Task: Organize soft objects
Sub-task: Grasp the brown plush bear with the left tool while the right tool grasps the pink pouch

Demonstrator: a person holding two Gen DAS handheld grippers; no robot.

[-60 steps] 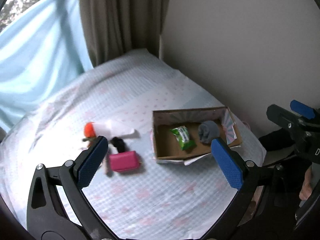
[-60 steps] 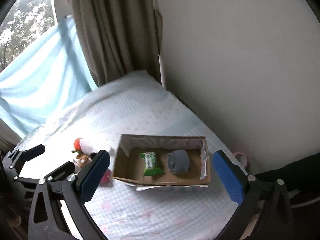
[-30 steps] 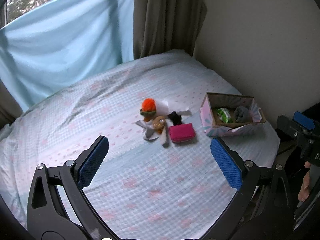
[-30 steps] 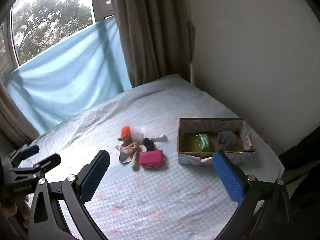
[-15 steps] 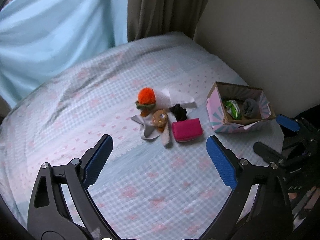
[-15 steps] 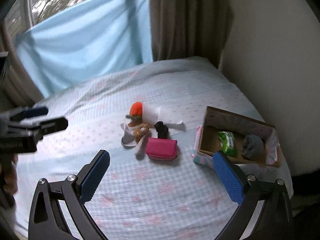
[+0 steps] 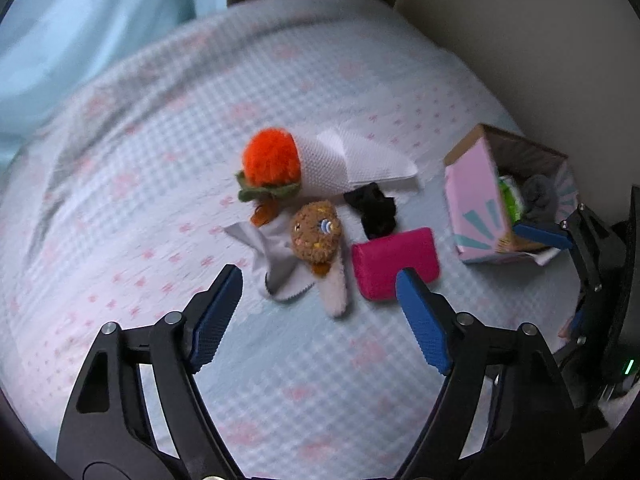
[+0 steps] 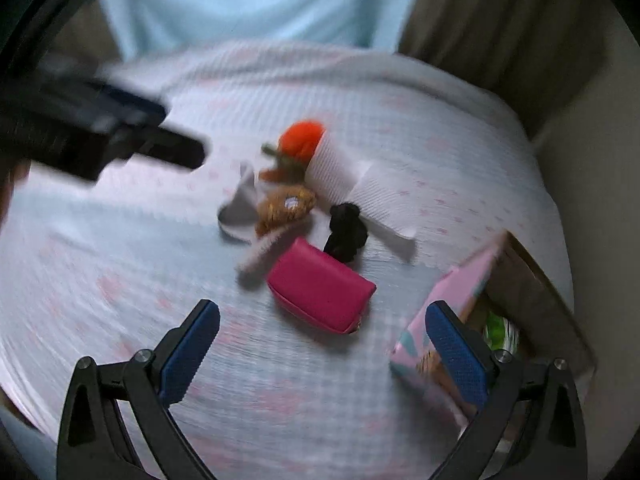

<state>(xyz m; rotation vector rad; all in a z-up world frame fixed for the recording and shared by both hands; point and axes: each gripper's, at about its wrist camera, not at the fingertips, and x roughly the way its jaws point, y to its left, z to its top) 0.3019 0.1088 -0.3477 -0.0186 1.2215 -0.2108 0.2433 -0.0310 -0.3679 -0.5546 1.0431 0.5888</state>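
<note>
Both of my left gripper [image 7: 318, 312] fingers are standing apart over the bed [image 7: 120, 240], and they have just been closing in a bit, with nothing between them yet. I am pointing them down at the small brown plush toy [image 7: 316, 236], which is lying on a grey cloth [image 7: 266, 256] just beyond the tips. My right gripper [image 8: 322, 350] is hanging open too, gripping nothing, and the pink pouch [image 8: 320, 294] is lying just ahead of it. An orange pom-pom toy [image 7: 272, 162] is resting against a white mesh cloth [image 7: 352, 162], and a black fuzzy thing [image 7: 374, 210] is sitting between that cloth and the pouch. Off to the right, the pink cardboard box [image 7: 474, 204] is sitting on the bed, holding a green packet [image 7: 508, 200] and a grey rolled sock [image 7: 540, 196]. This side view is blurry, so I cannot tell small things there.
</note>
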